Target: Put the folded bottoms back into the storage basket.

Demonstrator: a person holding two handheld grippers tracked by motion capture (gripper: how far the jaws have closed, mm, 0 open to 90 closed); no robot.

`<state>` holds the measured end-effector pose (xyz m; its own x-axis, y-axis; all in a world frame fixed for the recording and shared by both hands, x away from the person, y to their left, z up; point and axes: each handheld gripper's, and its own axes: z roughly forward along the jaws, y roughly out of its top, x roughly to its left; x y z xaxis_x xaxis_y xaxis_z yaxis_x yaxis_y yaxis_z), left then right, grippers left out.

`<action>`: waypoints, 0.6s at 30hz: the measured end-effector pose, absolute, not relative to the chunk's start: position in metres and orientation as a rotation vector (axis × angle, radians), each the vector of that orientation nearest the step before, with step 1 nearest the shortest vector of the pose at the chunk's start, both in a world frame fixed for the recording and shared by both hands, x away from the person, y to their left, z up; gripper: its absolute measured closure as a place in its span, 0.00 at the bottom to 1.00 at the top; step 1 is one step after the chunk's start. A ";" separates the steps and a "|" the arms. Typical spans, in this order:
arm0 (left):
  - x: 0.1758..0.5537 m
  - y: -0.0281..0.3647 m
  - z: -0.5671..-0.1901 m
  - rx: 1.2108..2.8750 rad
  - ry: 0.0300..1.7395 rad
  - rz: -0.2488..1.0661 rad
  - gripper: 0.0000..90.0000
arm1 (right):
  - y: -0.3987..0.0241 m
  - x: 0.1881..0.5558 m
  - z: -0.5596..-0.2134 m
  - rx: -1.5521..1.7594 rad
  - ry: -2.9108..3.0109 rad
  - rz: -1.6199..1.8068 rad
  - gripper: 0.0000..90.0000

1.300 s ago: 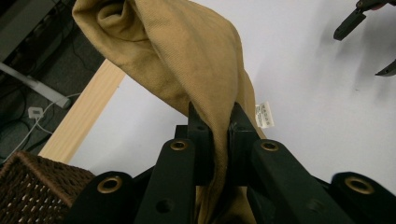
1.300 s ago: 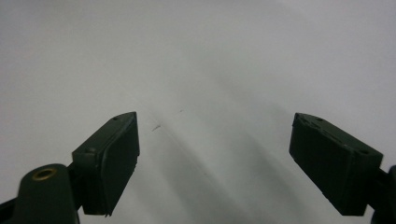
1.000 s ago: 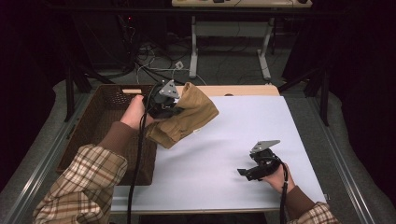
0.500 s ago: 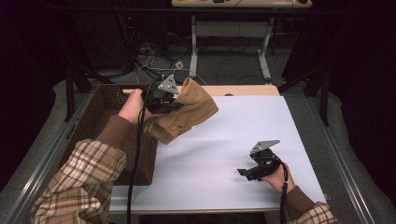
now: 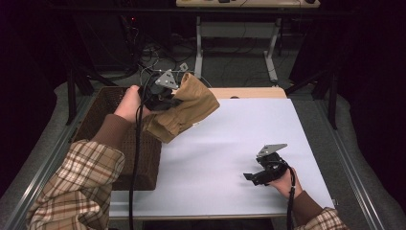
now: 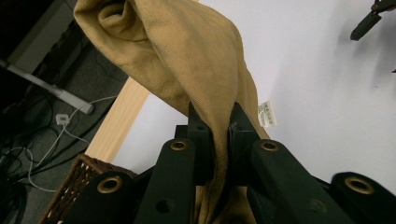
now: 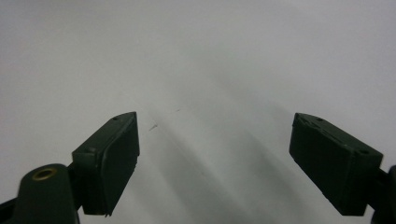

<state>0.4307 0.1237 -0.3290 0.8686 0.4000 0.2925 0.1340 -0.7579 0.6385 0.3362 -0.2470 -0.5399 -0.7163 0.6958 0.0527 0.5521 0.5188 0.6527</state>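
Looking down from the high view, you hold the left gripper (image 5: 160, 93) above the inner edge of the wicker basket (image 5: 103, 112), with the tan cloth (image 5: 184, 112) bunched against its front and hanging over the white table (image 5: 230, 143); the jaws themselves are buried in the folds, and your plaid sleeve (image 5: 79, 184) covers much of the basket's near side. Your right gripper (image 5: 256, 176) rests low at the table's near right, small and dark, so its jaw gap is hard to read from there. Through the left gripper view, the two black jaws are clenched on a fold of the tan cloth (image 6: 187, 60), which runs up and away out of the frame's top; a small white label (image 6: 267, 113) shows at its edge, its print too small to read, and a corner of the basket (image 6: 70, 186) is cut off at the bottom left. Through the right gripper view, the right gripper (image 7: 215, 154) has its jaws spread wide with bare white table (image 7: 201, 60) between them.
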 end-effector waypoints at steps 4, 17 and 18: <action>0.431 0.127 -0.324 2.400 0.396 0.575 0.93 | -0.247 0.336 -0.540 1.068 2.542 0.971 0.17; 0.429 0.149 -0.301 2.357 0.496 0.656 0.93 | -0.247 0.336 -0.540 1.065 2.542 0.972 0.17; 0.428 0.151 -0.300 2.349 0.511 0.658 0.93 | -0.247 0.336 -0.540 1.069 2.544 0.971 0.17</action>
